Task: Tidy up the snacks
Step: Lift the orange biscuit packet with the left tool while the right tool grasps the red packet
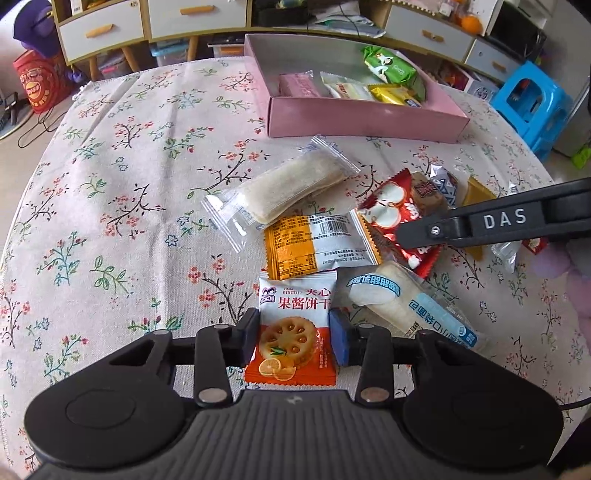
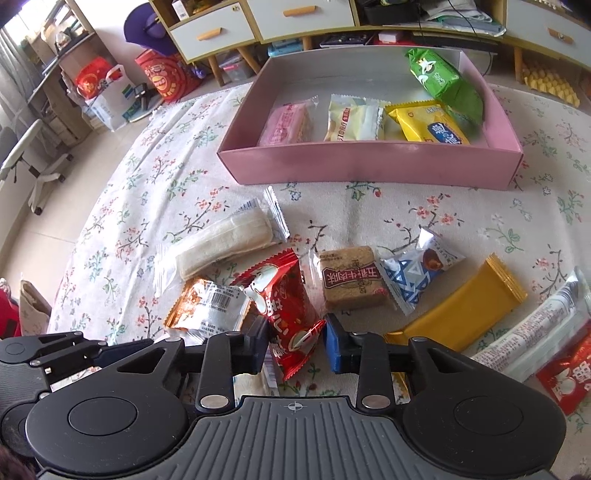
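Fingers of the left gripper sat on both sides of a biscuit pack reading "BISCUIT", seeming to squeeze it. The right gripper stood part open around a red snack bag, its pads close to the bag's sides. "DAS" showed on the right gripper's arm in the left view. More snacks lay loose nearby: a clear-wrapped cake, a brown square, a gold bar. All rested on a flowered tablecloth. Near the table's far edge, a pink box held a green pack and others. Drawers stood behind.
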`<state>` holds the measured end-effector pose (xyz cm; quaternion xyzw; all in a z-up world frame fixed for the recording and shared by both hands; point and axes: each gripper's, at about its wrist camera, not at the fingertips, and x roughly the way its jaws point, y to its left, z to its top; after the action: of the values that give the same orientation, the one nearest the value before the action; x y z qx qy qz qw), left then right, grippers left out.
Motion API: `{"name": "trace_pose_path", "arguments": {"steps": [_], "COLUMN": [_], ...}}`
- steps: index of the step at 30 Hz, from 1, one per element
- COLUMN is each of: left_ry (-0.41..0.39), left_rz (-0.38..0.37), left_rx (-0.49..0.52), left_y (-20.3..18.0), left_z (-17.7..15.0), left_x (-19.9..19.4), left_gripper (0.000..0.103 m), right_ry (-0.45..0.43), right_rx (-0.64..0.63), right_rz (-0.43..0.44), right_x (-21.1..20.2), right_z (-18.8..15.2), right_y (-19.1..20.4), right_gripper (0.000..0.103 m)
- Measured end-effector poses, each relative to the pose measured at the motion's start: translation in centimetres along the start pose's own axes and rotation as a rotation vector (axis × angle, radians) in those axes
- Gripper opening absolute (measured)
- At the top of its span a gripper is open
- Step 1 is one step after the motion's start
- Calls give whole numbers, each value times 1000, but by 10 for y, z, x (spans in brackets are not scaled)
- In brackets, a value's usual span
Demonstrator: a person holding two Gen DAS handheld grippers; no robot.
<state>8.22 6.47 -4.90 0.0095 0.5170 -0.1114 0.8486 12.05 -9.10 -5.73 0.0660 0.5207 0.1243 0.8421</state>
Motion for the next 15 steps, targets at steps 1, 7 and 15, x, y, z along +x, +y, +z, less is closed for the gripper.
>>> {"name": "trace_pose_path", "arguments": {"steps": [1, 7, 15], "left_ry": [-1, -17, -33], "left_rz": [4, 25, 14], "left_rx": [0, -5, -17], "left_y": [0, 1, 2], "left_z": [0, -1, -1], "left_x": [-1, -7, -13], "left_gripper": [37, 37, 37], "right_ry": [4, 13, 18], "right_rx": [3, 14, 20], "right_rz": [1, 9, 6], "right_x": [-1, -9, -17], "right_z": [0, -2, -5], "right_y": [-1, -6, -12], "right_gripper": [31, 30, 30]}}
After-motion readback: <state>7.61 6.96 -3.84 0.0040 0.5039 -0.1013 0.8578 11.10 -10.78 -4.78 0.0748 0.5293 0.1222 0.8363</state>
